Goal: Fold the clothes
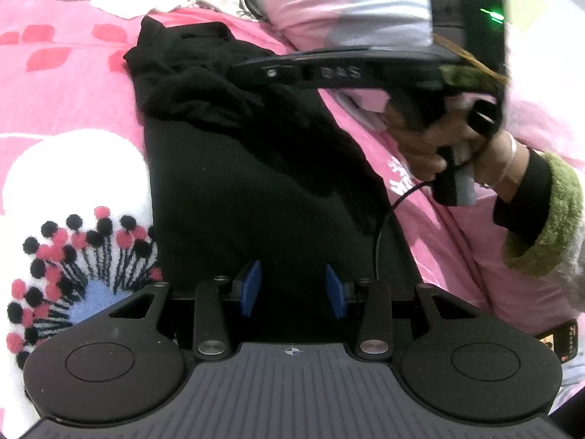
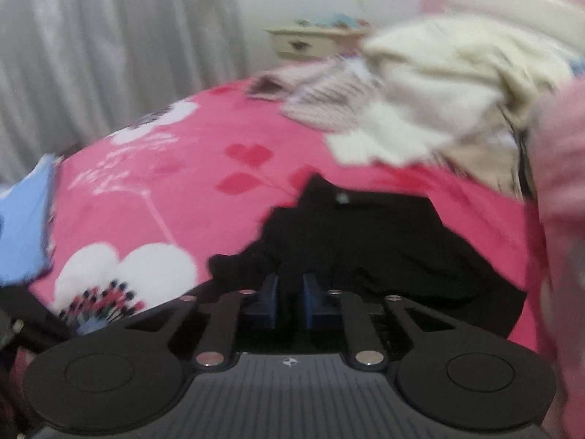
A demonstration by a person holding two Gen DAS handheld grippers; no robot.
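- Looking through the left wrist view, you hold the left tool [image 1: 293,289] with its blue pads apart, low over the near edge of the black garment [image 1: 248,168]; whether the pads touch the cloth you cannot tell.
- That garment lies lengthwise on the pink bedspread [image 1: 65,87], smooth near you and bunched at its far end.
- Your right hand [image 1: 449,142] carries the right tool [image 1: 241,71] over that bunched end.
- Keep the left tool steady as an anchor while the other one works.
- Turning to the blurred right wrist view, the right tool [image 2: 290,292] has its pads nearly together with a black fold between them; whether they pinch it is unclear.
- Take one layer only, then draw it flat across.
- Unfolded pale clothes [image 2: 438,84] wait behind.
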